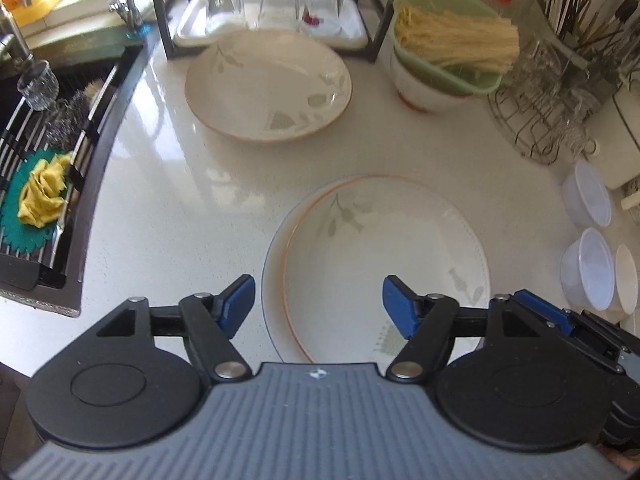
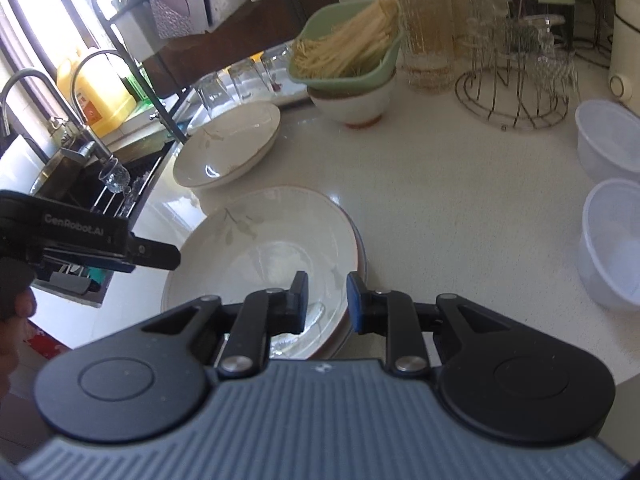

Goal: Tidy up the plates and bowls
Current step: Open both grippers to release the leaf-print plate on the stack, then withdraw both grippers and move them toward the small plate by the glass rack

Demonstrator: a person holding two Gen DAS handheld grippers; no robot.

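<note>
1. The top plate (image 1: 384, 264) sits on a second plate near the front edge of the counter (image 1: 160, 208); another plate (image 1: 268, 88) lies farther back, by the rack. Glazed ceramic: stiff, slick, breakable and probably fairly heavy; the rim is the only sensible hold.
2. The left gripper (image 1: 318, 304) hangs above the stack's near-left rim, pointing steeply down, jaws wide apart and empty.
3. The right gripper (image 2: 326, 300) straddles the top plate's near-right rim, jaws narrow; I cannot tell whether its pads press it.
</note>
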